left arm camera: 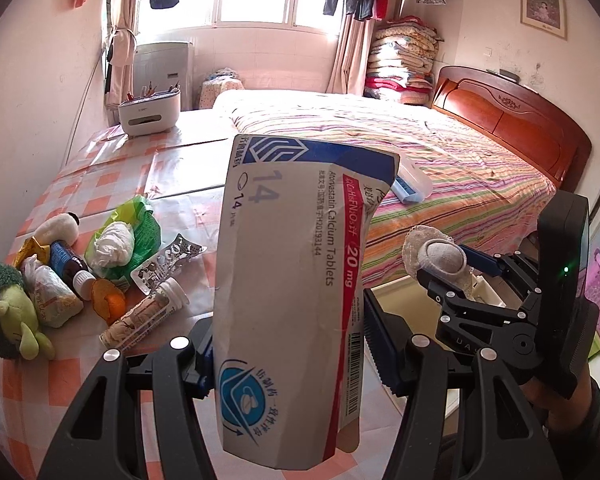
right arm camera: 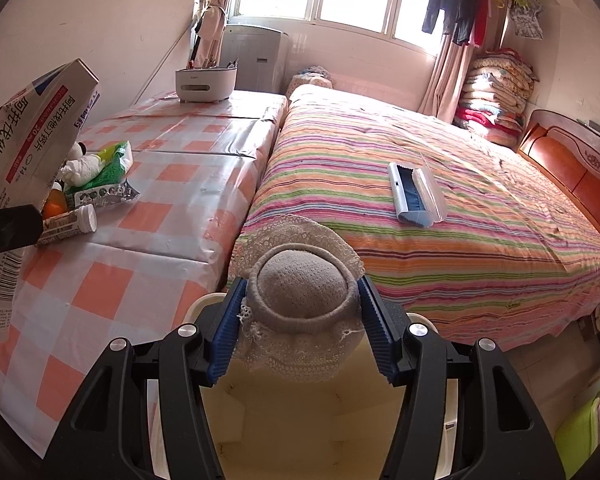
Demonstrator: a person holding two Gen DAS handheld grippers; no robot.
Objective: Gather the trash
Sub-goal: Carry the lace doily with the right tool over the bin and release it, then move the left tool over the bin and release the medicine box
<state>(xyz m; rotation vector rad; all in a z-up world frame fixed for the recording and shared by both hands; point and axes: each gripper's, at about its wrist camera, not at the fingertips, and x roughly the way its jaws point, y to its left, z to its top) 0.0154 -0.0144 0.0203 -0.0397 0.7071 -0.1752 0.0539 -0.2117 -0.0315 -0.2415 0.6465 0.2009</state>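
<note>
Nearest to you, below the right gripper (right arm camera: 302, 330), a pale open bin (right arm camera: 300, 420) sits just off the table edge. Your right jaws are clenched on a balled grey sock with lace trim (right arm camera: 304, 288), held directly over that opening, so a release looks like the next call; judge the drop as straight, since the sock is soft and won't bounce.

Left gripper (left arm camera: 288, 360): jaws grasping a flattened atorvastatin tablet box (left arm camera: 296, 280), gripped low on the carton and held upright above the table's near edge, apart from the surface. Being crushed, it may slip or twist; keep pressure until it's over the bin to your right.

Left and farther on the checked tablecloth (left arm camera: 100, 184), the remaining clutter is bunched together: vitamin tube (left arm camera: 144, 316) on its side, foil blister pack (left arm camera: 168, 260), green bag with wadded tissue (left arm camera: 124, 240), orange peel (left arm camera: 110, 300), dark bottle (left arm camera: 70, 266). Two plush toys (left arm camera: 8, 312) lie among it — likely not trash.

Right, on the striped bed (right arm camera: 460, 200), a blue-and-white lint brush (right arm camera: 414, 194) rests well apart from everything.

Far left, a white desk organiser (left arm camera: 150, 114) stands by the wall.
</note>
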